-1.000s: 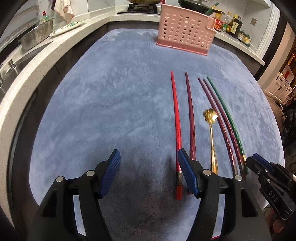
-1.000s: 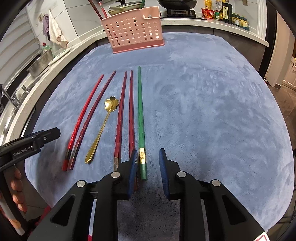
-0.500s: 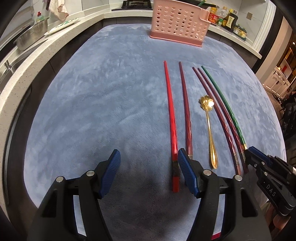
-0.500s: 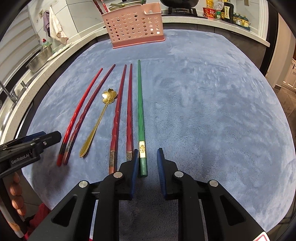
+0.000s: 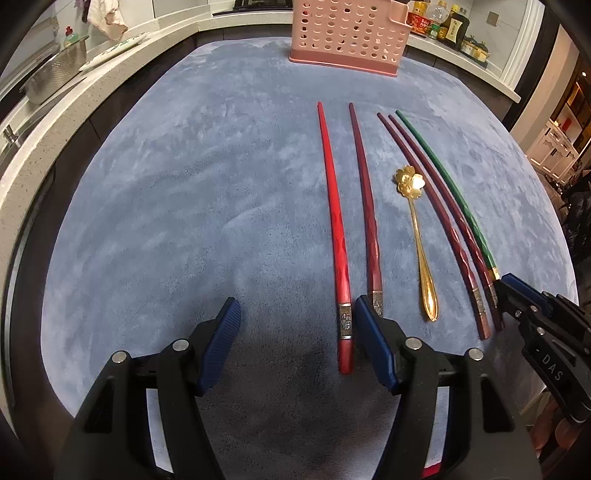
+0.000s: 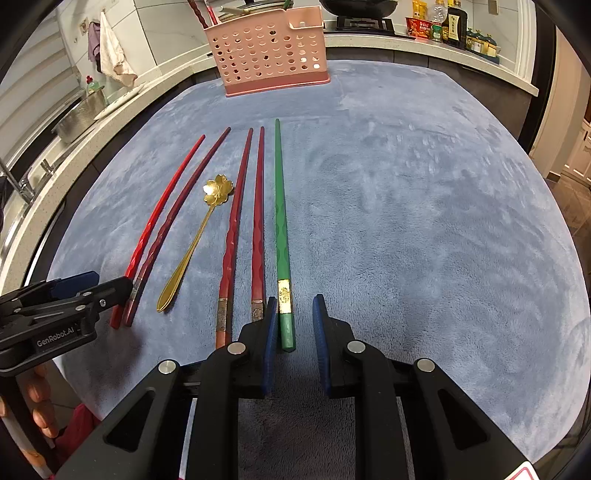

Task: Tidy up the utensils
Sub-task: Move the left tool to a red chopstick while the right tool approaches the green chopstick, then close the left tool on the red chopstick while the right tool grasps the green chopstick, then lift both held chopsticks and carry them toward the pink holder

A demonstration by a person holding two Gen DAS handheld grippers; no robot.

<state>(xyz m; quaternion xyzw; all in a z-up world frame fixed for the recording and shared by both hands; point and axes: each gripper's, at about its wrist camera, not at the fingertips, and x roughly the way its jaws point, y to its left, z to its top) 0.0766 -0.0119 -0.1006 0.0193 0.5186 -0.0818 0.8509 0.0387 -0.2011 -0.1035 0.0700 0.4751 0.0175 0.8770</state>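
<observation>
Several chopsticks and a gold flower spoon [image 5: 417, 236] lie side by side on the blue cloth [image 5: 184, 221]. My left gripper [image 5: 297, 314] is open just above the cloth. The bright red chopstick [image 5: 334, 221] has its near end between the jaws, close to the right pad, and the dark red chopstick [image 5: 367, 221] ends behind that pad. My right gripper [image 6: 295, 310] stands narrowly open around the near end of the green chopstick [image 6: 280, 229], which sits by the left pad with a gap to the right pad. The pink basket [image 6: 269, 51] stands at the far edge, holding several utensils.
Two more dark red chopsticks [image 6: 243, 229] lie between the spoon [image 6: 207, 221] and the green one. The left gripper [image 6: 110, 282] shows at the left of the right wrist view, with a hand [image 6: 37, 406] below it. A counter with a metal bowl [image 5: 55, 74] runs along the left; bottles [image 6: 443, 22] stand at the back right.
The right jaws have narrowed around the green chopstick's end. The left gripper has shifted slightly, with the bright red chopstick's end still between its jaws. No utensil has moved.
</observation>
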